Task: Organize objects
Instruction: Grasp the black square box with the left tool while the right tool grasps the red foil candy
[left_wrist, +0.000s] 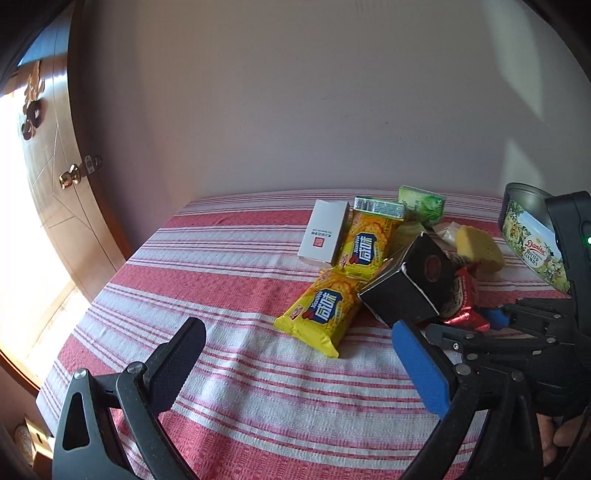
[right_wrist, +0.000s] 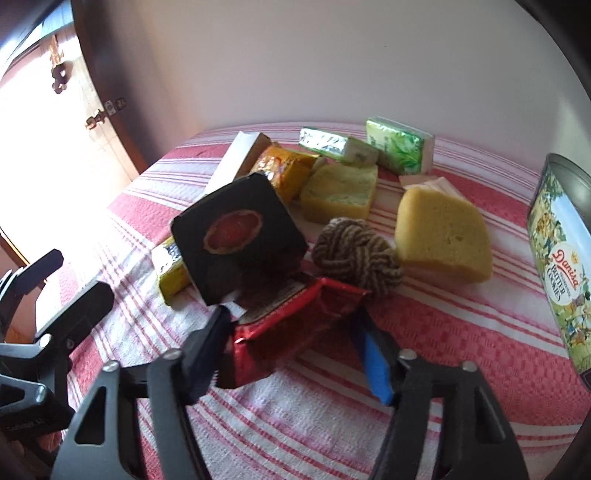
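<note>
The right gripper (right_wrist: 291, 332) had its fingers closed on a red packet (right_wrist: 280, 325), the black box (right_wrist: 238, 236) leaning at its 11 o'clock on the striped bench (right_wrist: 332, 424). The left gripper (left_wrist: 299, 365) hung with fingers wide, holding nothing.

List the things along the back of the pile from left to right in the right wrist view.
White box → orange packet → silver-green packet → green tissue pack → cookie tin.

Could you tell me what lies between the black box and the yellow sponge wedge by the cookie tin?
A brown yarn ball sits between the black box and the sponge wedge. The right wrist view shows it; the left wrist view hides it.
</note>
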